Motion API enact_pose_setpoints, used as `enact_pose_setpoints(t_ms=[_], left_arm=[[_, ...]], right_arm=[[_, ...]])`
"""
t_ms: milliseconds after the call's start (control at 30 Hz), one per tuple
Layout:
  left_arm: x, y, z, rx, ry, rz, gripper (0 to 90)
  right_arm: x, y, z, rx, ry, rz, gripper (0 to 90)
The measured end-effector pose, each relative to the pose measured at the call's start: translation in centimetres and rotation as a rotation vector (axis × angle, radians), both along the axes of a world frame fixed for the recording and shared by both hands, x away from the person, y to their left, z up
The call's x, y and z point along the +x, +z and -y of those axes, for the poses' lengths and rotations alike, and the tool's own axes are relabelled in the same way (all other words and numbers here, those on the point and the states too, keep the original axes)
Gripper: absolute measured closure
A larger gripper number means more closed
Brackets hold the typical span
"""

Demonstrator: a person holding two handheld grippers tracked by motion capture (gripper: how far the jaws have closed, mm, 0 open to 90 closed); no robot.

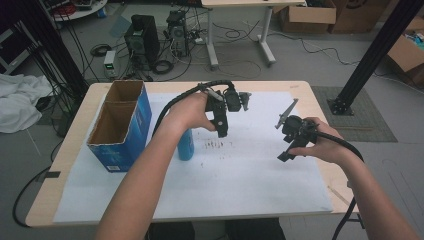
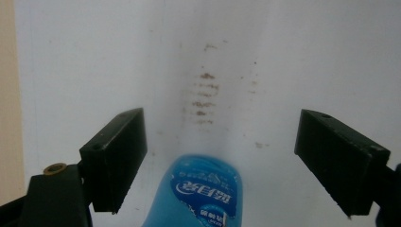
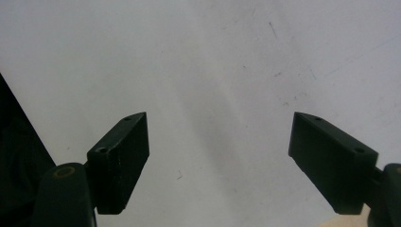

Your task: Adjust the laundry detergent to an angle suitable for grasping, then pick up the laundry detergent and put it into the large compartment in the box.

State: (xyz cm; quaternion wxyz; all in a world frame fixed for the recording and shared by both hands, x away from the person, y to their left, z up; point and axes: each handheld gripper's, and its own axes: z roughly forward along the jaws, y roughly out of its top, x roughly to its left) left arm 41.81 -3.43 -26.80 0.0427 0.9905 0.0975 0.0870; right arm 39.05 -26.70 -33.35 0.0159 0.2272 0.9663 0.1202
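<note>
The blue bottle (image 1: 185, 145) stands upright on the white sheet (image 1: 240, 175), just beside the blue box (image 1: 122, 127). The left claw (image 2: 222, 161) hangs wide open directly above its top. The right claw (image 3: 217, 161), also wide open and empty, hovers well apart.

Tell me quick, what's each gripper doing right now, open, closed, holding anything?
Left gripper: open, holding nothing; the blue bottle sits between its jaws, untouched.
Right gripper: open, holding nothing, over the white sheet.
</note>
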Motion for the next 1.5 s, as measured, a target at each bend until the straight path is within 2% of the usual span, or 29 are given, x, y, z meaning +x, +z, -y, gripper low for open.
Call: enact_pose_setpoints(t_ms=[400,467,700,733,1000,1300,1367,1433,1500], left_arm=[[-0.1,0.2,0.2,-0.004,0.003,0.016,17.9],[0.1,0.1,0.3,-0.001,0.01,0.013,17.7],[-0.2,0.4,0.3,-0.015,0.021,0.027,16.6],[-0.3,0.6,0.3,-0.024,0.017,0.03,16.7],[-0.8,0.9,0.3,-0.017,0.019,0.043,16.0],[-1.2,1.4,-0.2,-0.032,0.062,0.038,18.5],[-1.4,1.6,-0.5,-0.051,0.082,0.037,20.4],[-1.8,1.8,-0.8,-0.027,0.094,0.041,21.3],[-1.9,1.9,-0.9,-0.03,0.102,0.044,21.4]], right_arm=[[-0.4,0.5,0.1,0.006,0.018,0.017,21.3],[-0.3,0.4,0.5,0.022,0.011,0.018,21.1],[-0.5,-0.1,0.8,0.008,0.016,0.009,21.3],[-0.5,0.0,0.8,0.009,0.018,0.013,21.3],[-0.7,0.7,0.9,0.032,0.011,0.018,20.8],[-0.6,0.8,0.7,0.037,0.014,0.03,20.8],[-0.4,0.8,0.6,0.045,0.02,0.03,20.9],[-0.3,0.9,0.4,0.047,0.032,0.034,20.8],[-0.2,1.0,0.3,0.049,0.042,0.034,20.9]])
